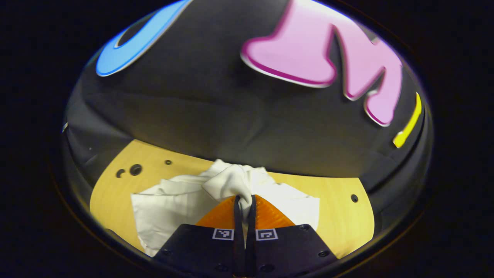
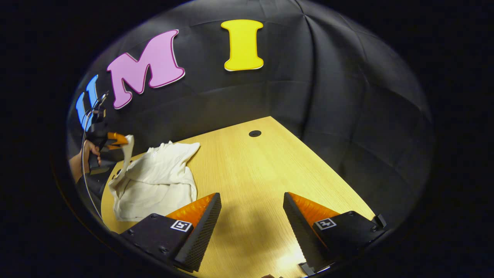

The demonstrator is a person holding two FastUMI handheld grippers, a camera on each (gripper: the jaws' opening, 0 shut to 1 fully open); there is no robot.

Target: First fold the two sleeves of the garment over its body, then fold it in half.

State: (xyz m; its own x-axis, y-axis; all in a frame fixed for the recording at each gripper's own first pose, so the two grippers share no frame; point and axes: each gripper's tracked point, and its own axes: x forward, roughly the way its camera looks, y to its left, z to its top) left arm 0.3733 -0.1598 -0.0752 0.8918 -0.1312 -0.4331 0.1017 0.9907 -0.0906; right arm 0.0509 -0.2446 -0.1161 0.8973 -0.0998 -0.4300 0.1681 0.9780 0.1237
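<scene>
Sleeve-folding under way: the left gripper (image 1: 243, 204), pinched tight on a sleeve (image 1: 231, 181), lifts it above the white garment (image 2: 154, 181) on the wooden table (image 2: 251, 173); carrying it over the body looks next. The right gripper (image 2: 251, 216) hovers beside the garment, wide open and empty.

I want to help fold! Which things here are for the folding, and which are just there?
For the folding:
- shirt
- left gripper, pinching a bit of the shirt
- right gripper, open over the table

Just there:
- table
- holes in the table
- black cloth wall
</scene>
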